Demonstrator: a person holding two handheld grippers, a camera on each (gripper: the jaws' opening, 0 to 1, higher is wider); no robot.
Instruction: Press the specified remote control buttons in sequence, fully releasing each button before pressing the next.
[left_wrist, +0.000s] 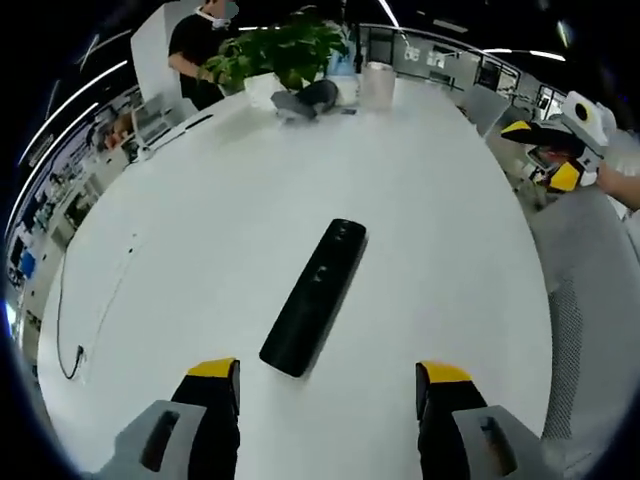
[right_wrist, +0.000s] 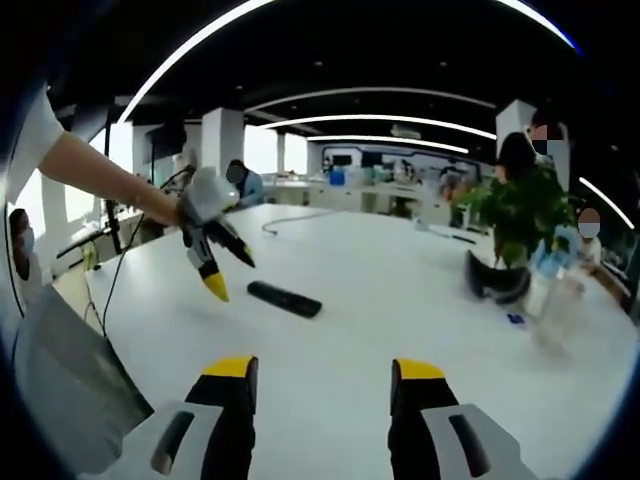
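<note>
Bright ceiling strips, fisheye-warped edges

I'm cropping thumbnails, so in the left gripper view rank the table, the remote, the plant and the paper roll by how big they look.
1. White table
2. Black remote
3. Plant
4. Paper roll
The plant and roll sit farther from the camera, so true sizes may differ.

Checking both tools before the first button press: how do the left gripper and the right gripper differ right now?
The left gripper hovers above the white table with the black remote just ahead of its jaws; the right gripper is farther from the remote. The right gripper view shows the left gripper angled downward; the right gripper points more level across the table. Both have yellow-tipped jaws, standing apart and holding nothing.
</note>
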